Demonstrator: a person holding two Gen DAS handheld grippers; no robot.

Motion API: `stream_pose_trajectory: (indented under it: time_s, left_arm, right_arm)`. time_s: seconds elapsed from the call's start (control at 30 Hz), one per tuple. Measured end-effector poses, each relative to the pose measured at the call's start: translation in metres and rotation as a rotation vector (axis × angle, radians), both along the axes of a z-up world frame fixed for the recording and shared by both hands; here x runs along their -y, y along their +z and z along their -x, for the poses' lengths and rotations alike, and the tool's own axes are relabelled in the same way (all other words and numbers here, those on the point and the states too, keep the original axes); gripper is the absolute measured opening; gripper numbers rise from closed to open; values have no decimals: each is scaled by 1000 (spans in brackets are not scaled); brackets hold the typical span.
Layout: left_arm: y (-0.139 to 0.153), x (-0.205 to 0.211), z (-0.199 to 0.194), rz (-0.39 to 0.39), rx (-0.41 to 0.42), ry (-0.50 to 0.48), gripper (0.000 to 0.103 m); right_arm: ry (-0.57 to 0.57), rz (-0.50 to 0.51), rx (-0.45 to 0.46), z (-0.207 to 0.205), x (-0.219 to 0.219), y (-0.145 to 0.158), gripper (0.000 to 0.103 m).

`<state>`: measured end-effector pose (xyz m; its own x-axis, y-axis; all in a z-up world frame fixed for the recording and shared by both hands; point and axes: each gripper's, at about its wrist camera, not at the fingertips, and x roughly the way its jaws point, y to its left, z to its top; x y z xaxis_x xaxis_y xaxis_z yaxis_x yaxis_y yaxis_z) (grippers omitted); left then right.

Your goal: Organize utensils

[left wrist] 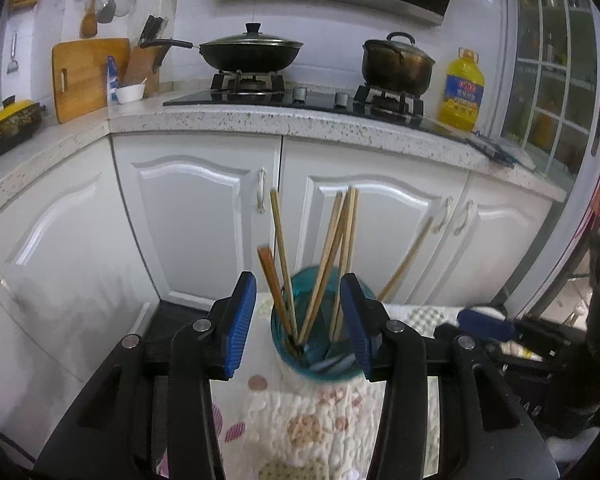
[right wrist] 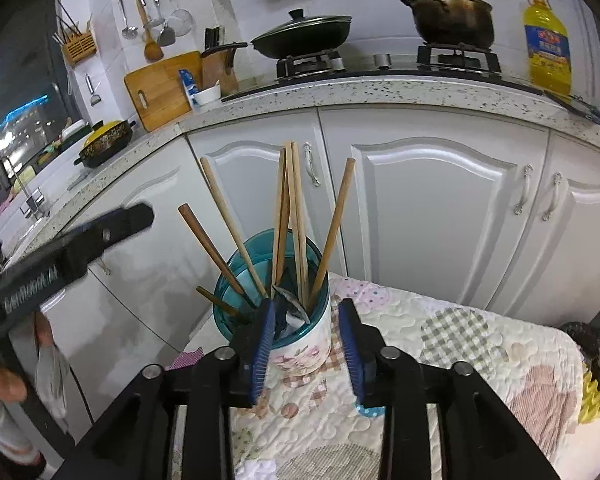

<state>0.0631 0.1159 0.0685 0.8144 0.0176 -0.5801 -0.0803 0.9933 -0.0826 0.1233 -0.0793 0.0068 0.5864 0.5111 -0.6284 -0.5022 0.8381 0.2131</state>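
Left gripper (left wrist: pixel 300 320) wide open around cup (left wrist: pixel 316 360); right gripper (right wrist: pixel 306 346) likewise wide. Chopsticks (right wrist: pixel 296 216) fanned toward twelve o'clock, quilt (right wrist: pixel 480 344) beneath.

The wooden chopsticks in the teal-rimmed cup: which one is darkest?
The reddish-brown chopstick leaning farthest left; the other chopsticks are pale bamboo.

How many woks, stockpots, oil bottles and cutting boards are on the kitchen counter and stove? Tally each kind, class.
Wok: 1
Stockpot: 1
Oil bottle: 1
Cutting board: 1
Total: 4
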Motion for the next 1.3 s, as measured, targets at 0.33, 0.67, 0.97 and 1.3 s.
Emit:
stream_pose_trajectory:
  time_s: [0.33, 0.67, 0.97, 1.3]
  left_arm:
    - [-18, 9, 28, 13, -45, 26, 43]
    - [-14, 12, 49, -29, -17, 61, 43]
    - [-10, 11, 58, -50, 6, 75, 43]
    - [-9, 10, 61, -68, 14, 88, 43]
  right_arm:
    - [-55, -9, -7, 21, 8, -4, 39]
    - [-64, 10, 19, 41, 6, 1, 42]
    - [-60, 21, 39, 49, 3, 7, 42]
    - [-59, 22, 44, 52, 0, 9, 43]
